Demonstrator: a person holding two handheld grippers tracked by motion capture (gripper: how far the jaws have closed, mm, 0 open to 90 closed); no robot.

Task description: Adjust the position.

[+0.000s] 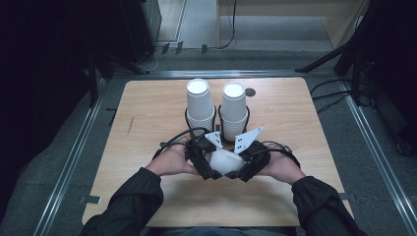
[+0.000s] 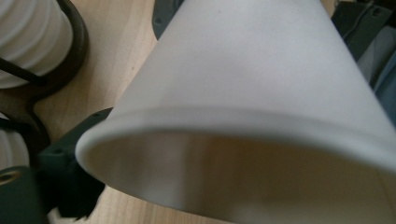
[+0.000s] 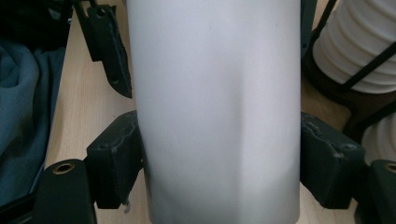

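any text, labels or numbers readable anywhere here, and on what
None can be read.
The white paper cup held between the two grippers is plain, with no print on its wall in either gripper view.
The two cup stacks in their black holders are blank white too.
The grey plates on the grippers show small holes, no lettering.
The wooden table carries no label.

Light wooden table [image 1: 147, 103], grey carpet floor [image 1: 388, 187], metal floor rails [image 1: 69, 162], dark surroundings, black cables [image 1: 334, 96] at right.

White paper cup [image 1: 225, 161], on its side
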